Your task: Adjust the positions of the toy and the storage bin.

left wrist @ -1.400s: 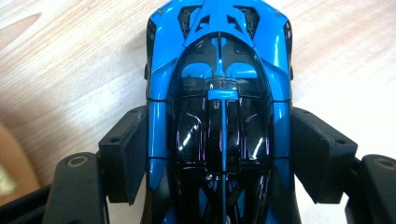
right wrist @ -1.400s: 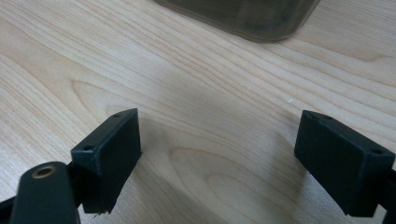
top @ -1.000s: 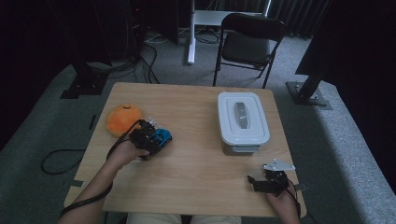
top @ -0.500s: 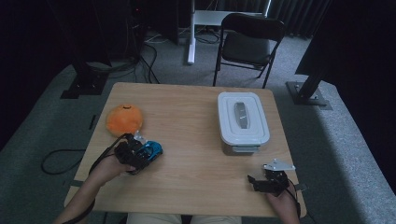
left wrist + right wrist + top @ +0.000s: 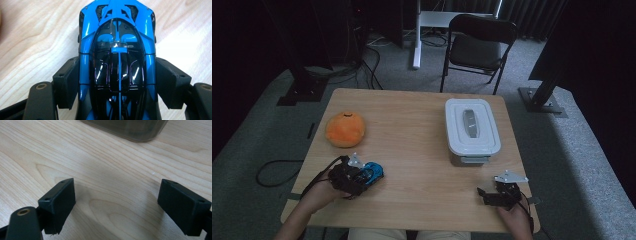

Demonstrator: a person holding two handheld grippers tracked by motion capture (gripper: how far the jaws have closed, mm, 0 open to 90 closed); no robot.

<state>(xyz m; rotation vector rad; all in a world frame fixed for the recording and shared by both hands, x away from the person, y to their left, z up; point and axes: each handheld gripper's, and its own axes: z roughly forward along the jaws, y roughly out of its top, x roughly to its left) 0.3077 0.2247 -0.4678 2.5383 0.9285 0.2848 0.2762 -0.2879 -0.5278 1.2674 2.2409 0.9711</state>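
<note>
1. Far left on the wooden table [image 5: 412, 125], an orange plush toy [image 5: 345, 129] sits by itself, rounded and soft-looking, well apart from the hands.

2. Nearer the person's edge, the left gripper [image 5: 362, 176] lies low over the tabletop, held in the person's left hand [image 5: 319, 192], with its cable looping off the table's left side.

3. That gripper is clamped on a blue toy car [image 5: 373, 172] (glossy blue body, black canopy). In the left gripper view the car [image 5: 117, 62] runs lengthwise between the two black pads, one pad [image 5: 67, 85] pressed against each flank, and one end pointing away from the camera over the wood.

4. The car sits in the front-left part of the table, nearer the person than the plush toy and clear of it.

5. Moving right, a white lidded box [image 5: 472, 131] stands on the right half of the table, its lid on, a grey handle along the top.

6. Nearer the person than the box, close to the table's front-right corner, the right gripper [image 5: 492, 195] rests in the person's right hand [image 5: 514, 220], its grey three-cornered plate on top.

7. Its jaws stand wide apart and grasp nothing; the right gripper view shows bare wood grain between the pads [image 5: 60, 202], with the lower edge of the box [image 5: 125, 128] (dim, a little way off) beyond them.
</note>
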